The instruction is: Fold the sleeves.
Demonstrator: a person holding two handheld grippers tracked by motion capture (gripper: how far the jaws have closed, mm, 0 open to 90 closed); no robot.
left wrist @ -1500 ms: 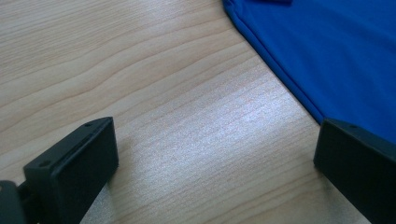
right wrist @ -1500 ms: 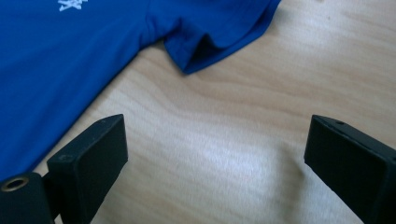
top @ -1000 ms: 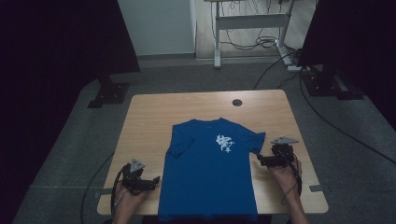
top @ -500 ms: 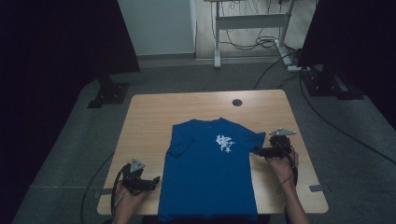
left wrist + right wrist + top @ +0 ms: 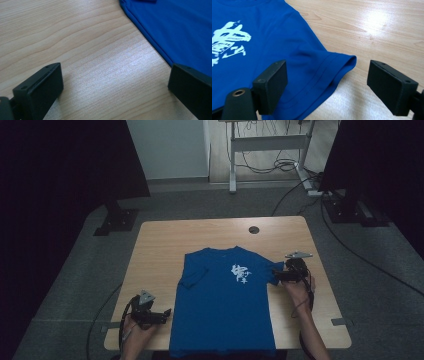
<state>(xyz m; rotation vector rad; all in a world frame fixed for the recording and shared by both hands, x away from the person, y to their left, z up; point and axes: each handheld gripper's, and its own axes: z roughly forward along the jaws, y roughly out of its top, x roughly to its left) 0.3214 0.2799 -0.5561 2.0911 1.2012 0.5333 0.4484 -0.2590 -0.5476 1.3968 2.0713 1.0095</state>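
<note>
A blue cotton T-shirt with a white print (image 5: 222, 307) lies flat, chest up, on the light wooden table (image 5: 160, 245). The right gripper (image 5: 276, 276) lies level at the shirt's right sleeve (image 5: 329, 72); its jaws have just been closing but stand apart, the sleeve hem between them, unpressed. The left gripper (image 5: 167, 312) rests low on bare wood just beside the shirt's left edge, jaws wide, empty.

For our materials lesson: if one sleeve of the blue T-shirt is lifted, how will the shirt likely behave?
The blue T-shirt lies flat and thin, so it will probably drape limply. Its sleeve already ripples, so pushing likely bunches it rather than sliding it.
</note>
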